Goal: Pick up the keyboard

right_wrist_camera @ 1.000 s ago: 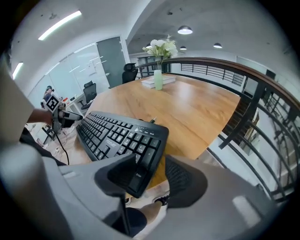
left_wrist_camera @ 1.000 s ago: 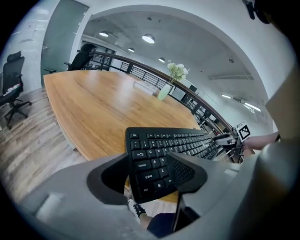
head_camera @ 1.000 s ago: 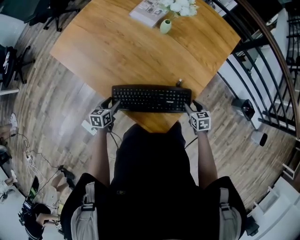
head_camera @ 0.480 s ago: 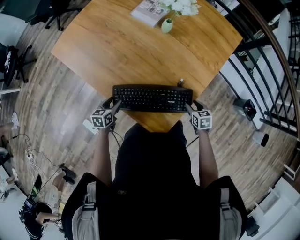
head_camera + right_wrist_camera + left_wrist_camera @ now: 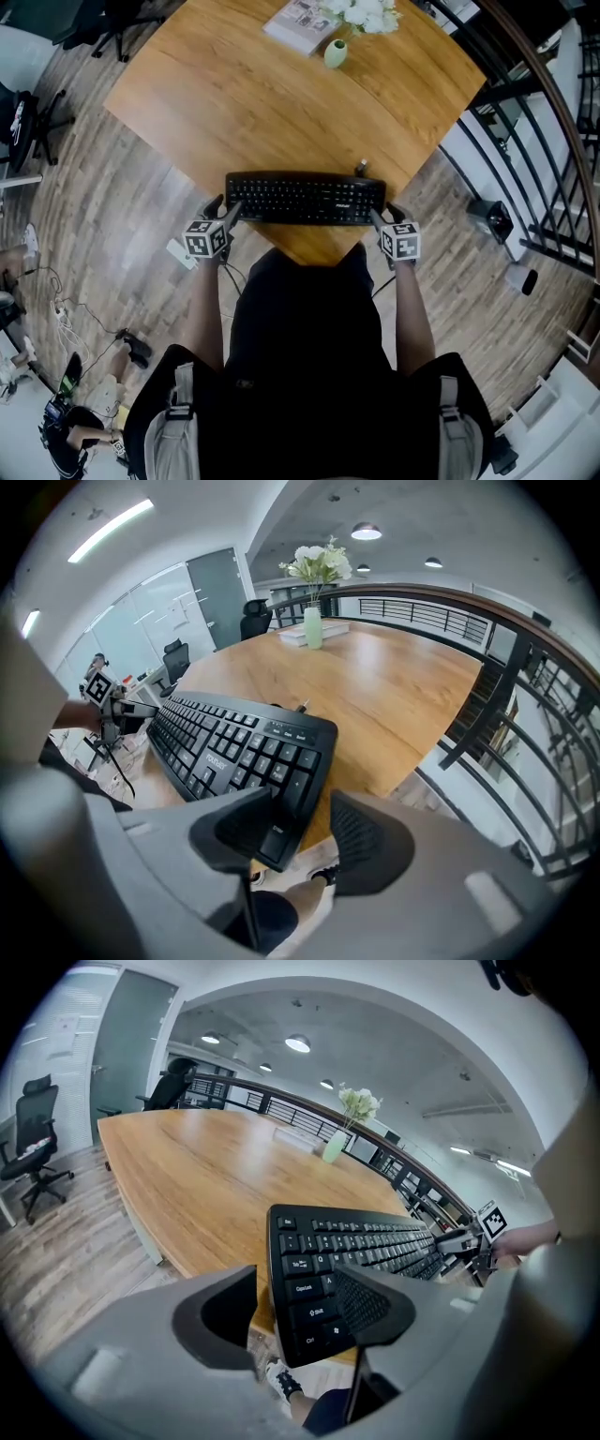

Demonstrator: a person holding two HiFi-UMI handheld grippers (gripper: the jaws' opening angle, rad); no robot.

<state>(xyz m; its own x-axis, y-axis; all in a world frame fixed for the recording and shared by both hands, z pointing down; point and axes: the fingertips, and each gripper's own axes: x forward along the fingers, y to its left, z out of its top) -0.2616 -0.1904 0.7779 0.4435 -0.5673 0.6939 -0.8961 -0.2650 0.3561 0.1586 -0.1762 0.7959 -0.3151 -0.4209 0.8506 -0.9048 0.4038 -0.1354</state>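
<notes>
Crosswise on the near corner of the wooden desk (image 5: 272,103) lies the black keyboard (image 5: 305,199), its long side toward the person and both of its ends reaching past the desk's edges. The left gripper (image 5: 225,214) stands at the keyboard's left end and the right gripper (image 5: 378,218) at its right end.

In the left gripper view the fingers are spread, with the keyboard's left end between them. One finger (image 5: 370,1302) lies over the outermost keys. The other finger (image 5: 216,1312) sits off the end, with a strip of desk and floor showing in the gap.

The right gripper view shows the same in mirror. The fingers are released and straddle the right end. One finger (image 5: 239,832) covers the corner keys, and the other (image 5: 370,841) is clear of the keyboard's edge, with bare wood between them. Whether the fingers over the keys press on them cannot be told.

At the desk's far side a pale green vase (image 5: 335,52) of white flowers (image 5: 361,13) stands beside a book (image 5: 298,23), well apart from the keyboard.
</notes>
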